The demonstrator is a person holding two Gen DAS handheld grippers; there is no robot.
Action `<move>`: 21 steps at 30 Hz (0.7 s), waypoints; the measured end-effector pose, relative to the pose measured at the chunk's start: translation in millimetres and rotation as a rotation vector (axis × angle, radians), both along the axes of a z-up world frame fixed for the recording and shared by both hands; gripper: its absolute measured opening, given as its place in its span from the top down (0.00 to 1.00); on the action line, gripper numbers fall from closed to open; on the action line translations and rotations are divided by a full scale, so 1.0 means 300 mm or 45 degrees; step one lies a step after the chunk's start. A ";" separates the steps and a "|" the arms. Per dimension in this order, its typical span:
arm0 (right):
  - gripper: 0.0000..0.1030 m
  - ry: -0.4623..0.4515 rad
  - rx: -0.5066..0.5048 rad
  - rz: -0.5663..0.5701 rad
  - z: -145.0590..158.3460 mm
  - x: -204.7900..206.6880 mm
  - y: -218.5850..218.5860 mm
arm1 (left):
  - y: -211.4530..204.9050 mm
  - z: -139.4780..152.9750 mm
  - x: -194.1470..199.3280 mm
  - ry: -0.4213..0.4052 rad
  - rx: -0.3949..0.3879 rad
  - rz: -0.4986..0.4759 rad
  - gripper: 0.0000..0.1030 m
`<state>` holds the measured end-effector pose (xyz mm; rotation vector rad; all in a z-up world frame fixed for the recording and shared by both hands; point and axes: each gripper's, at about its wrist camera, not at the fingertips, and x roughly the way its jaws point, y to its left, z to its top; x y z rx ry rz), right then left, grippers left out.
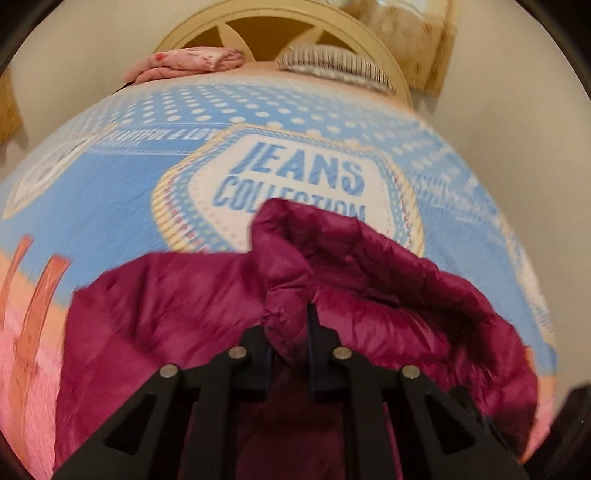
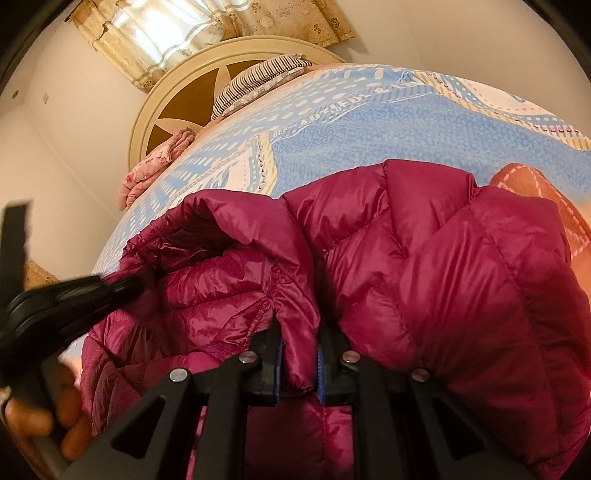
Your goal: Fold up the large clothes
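1. Puffer jacket (image 2: 424, 266), magenta, quilted and glossy. It lies bunched on the bed at the near edge, partly doubled over itself, with a rolled edge or cuff raised at its left side.
2. Right gripper (image 2: 298, 354). Its jaws are pressed together on a ridge of the jacket's fabric, which stands up between the blue-lined pads. The bulk of the garment spreads forward and to the right of this pinch.
3. Left gripper (image 1: 290, 332). It too pinches a fold of jacket, with fabric rising between its narrow-set jaws. In the right wrist view the same tool enters from the left, its tip buried in the rolled edge, with the person's fingers (image 2: 48, 413) showing beneath it.
4. Governing relation, as judged: both pinches sit on the near margin of the jacket, and the garment's length appears to run across the bed from one claw to the other. Any fold would carry that held edge away from the holder, toward the headboard. Neither hand looks clearly nearer the mass.
5. Bedspread (image 1: 122, 192), blue with white dots and a "JEANS COLLECTION" panel, with pink and orange toward the near corner.
6. Headboard (image 2: 177, 77), cream, arched. Striped pillow (image 2: 258, 83) and folded pink floral cloth (image 2: 151, 171) lie before it.
7. Walls pale. Patterned curtains (image 2: 207, 26) hang over a bright window.
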<state>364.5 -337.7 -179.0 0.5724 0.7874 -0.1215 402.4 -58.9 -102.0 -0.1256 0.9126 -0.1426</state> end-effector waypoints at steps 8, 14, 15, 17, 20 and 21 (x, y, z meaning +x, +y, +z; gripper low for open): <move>0.88 0.000 0.001 0.000 0.000 0.000 0.001 | 0.070 -0.067 -0.133 -0.014 -0.048 0.029 0.80; 0.87 -0.004 0.009 0.005 0.000 0.000 0.000 | 0.100 -0.158 -0.118 -0.039 -0.154 0.078 0.80; 0.85 -0.009 0.018 0.012 -0.001 0.000 -0.005 | 0.109 -0.159 -0.122 -0.042 -0.181 0.085 0.80; 0.84 -0.008 0.078 0.013 0.004 -0.012 -0.020 | 0.146 -0.168 -0.130 -0.051 -0.292 0.096 0.80; 0.82 -0.072 0.130 -0.095 0.084 -0.086 -0.063 | 0.169 -0.174 -0.133 -0.059 -0.370 0.107 0.80; 0.82 -0.133 0.068 -0.156 0.144 -0.118 -0.069 | 0.164 -0.172 -0.134 -0.063 -0.360 0.107 0.80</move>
